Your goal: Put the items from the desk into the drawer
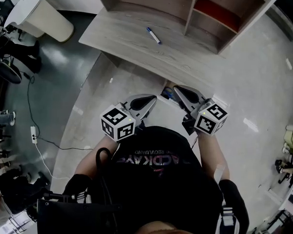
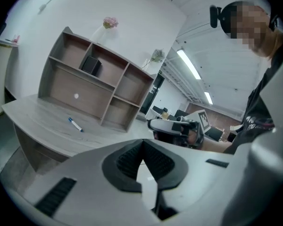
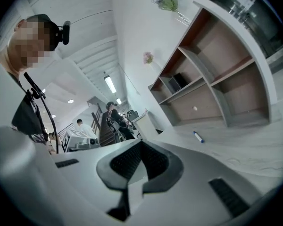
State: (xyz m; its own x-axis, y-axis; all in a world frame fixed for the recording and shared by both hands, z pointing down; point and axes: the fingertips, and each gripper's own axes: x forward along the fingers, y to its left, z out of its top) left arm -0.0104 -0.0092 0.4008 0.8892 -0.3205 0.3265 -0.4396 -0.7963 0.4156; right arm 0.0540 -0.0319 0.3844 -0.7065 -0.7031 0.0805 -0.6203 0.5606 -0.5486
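Items on counter: one pen [image 1: 154, 35], white with a blue cap; nothing else is seen lying on the counter [image 1: 112, 38].
Pen position: flat on the open counter surface, in front of the shelf unit [image 1: 219, 21], apart from it and well apart from both grippers.
Shelf unit: one, standing at the back of the counter, divided into open compartments; their exact number cannot be told.
Drawer: one drawer front [image 2: 66, 89] with one white knob [image 2: 76, 96], set in the lower left part of the shelf unit; it is seen closed.
Shelf contents: one black box [image 2: 90, 65] in an upper compartment.
On top of shelf unit: two flower sprigs, one pink [image 2: 110, 22], one paler [image 2: 156, 55].
Grippers: two, each carrying one marker cube [image 1: 118, 123], both held side by side close to the person's body, short of the counter's front edge.
Left gripper [image 1: 151, 101]: jaws pressed together at the tips, nothing between them; the counter and pen are seen beyond it in its own view.
Right gripper [image 1: 179, 91]: jaws pressed together, nothing held; it is pointed roughly level towards the counter.
Gripper separation: close beside each other, not touching.
Floor: one white lidded bin [image 1: 41, 13] beside the left end of the counter; one power strip [image 1: 34, 134] with a cable running from it.
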